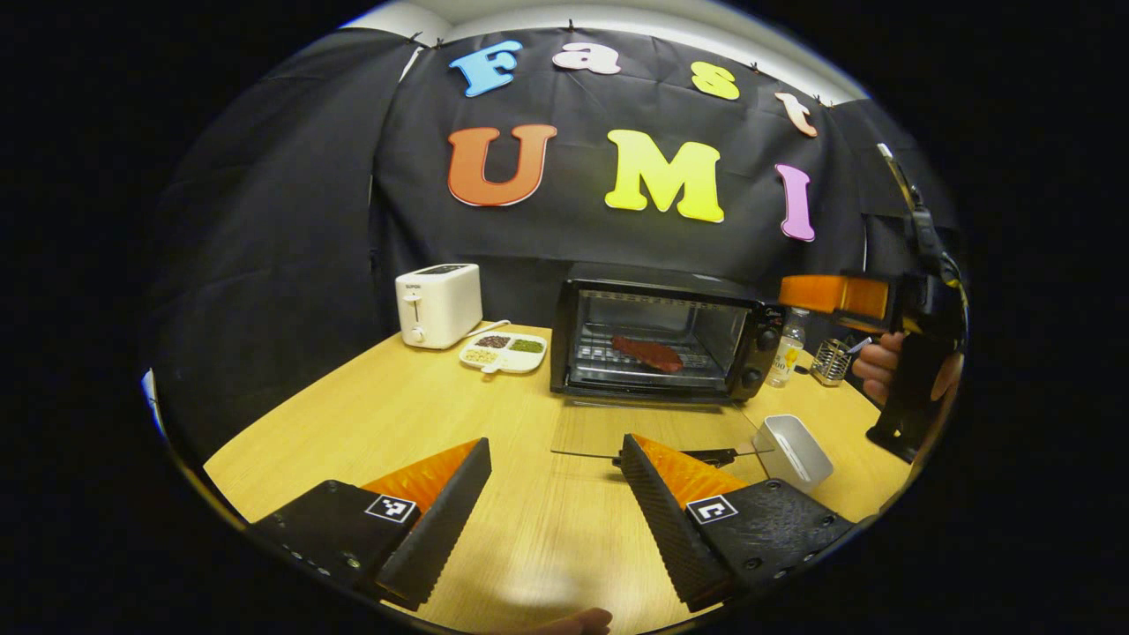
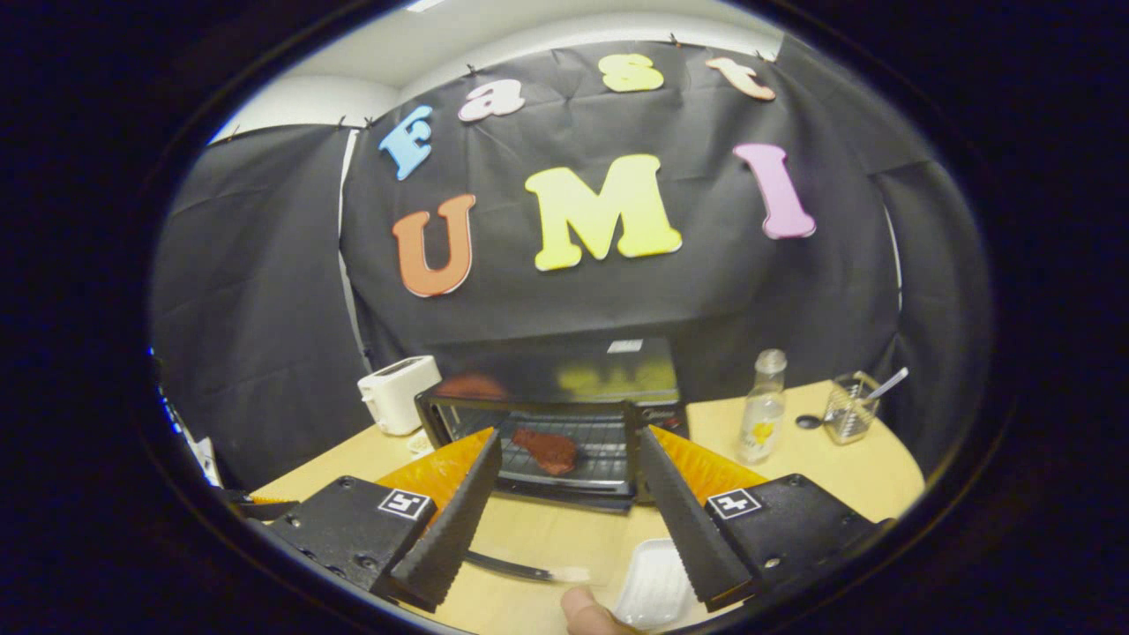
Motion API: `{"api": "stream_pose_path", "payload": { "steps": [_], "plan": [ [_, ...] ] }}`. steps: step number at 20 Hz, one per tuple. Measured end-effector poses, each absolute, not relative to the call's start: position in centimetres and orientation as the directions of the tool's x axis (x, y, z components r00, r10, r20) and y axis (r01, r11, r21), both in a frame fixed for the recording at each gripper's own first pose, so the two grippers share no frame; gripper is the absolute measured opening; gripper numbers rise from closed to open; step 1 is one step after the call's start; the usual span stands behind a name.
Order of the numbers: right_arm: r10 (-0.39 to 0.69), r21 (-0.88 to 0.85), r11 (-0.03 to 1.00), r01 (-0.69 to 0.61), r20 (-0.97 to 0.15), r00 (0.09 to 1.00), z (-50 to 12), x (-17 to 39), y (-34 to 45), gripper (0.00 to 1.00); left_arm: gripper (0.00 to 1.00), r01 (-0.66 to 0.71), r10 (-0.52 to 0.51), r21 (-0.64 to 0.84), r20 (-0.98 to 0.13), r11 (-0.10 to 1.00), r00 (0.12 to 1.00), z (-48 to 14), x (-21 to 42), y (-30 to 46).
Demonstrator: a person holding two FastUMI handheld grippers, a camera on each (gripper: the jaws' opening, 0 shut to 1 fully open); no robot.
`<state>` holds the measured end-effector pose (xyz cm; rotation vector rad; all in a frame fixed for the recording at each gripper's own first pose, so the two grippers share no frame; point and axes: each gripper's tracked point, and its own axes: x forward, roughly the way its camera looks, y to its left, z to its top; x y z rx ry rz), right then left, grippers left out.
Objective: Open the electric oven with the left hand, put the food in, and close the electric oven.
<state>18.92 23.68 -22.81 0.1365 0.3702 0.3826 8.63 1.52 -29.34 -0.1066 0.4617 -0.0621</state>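
Note:
The black electric oven (image 1: pixel 657 291) stands at the back of the wooden table with its glass door (image 1: pixel 653 430) folded down flat. A red piece of meat (image 1: pixel 648 353) lies on the rack inside. My left gripper (image 1: pixel 556 445) hovers open and empty over the table, just in front of the door's handle (image 1: pixel 679 457). My right gripper (image 1: pixel 794 293), held by a hand (image 1: pixel 873 366), hangs to the right of the oven. In the right gripper view, the right gripper (image 2: pixel 569 438) is open and empty, facing the oven (image 2: pixel 551 401) and the meat (image 2: pixel 547 450).
An empty white tray (image 1: pixel 794 450) sits right of the open door. A white toaster (image 1: pixel 438 304) and a divided dish of seasonings (image 1: pixel 503 351) stand left of the oven. A small bottle (image 1: pixel 788 348) and a glass holder (image 1: pixel 829 362) stand to its right.

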Motion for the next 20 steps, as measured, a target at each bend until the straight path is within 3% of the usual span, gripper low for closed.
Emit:
{"api": "stream_pose_path", "payload": {
  "steps": [11, 20],
  "plan": [
    [0.271, 0.115, 0.959, -0.260, -0.094, 0.958, -9.4, 16.5, 12.5, 0.99, 0.95, 0.201, -0.234, -0.121, -0.539, 0.972, 0.809, -34.8, 9.6, -7.9],
    [0.201, 0.089, 0.976, -0.197, -0.036, 0.979, -8.0, 15.7, 7.7, 0.96, 0.96, 0.230, -0.220, -0.065, -0.616, 0.971, 0.756, -38.8, 11.1, -10.5]
  ]
}}
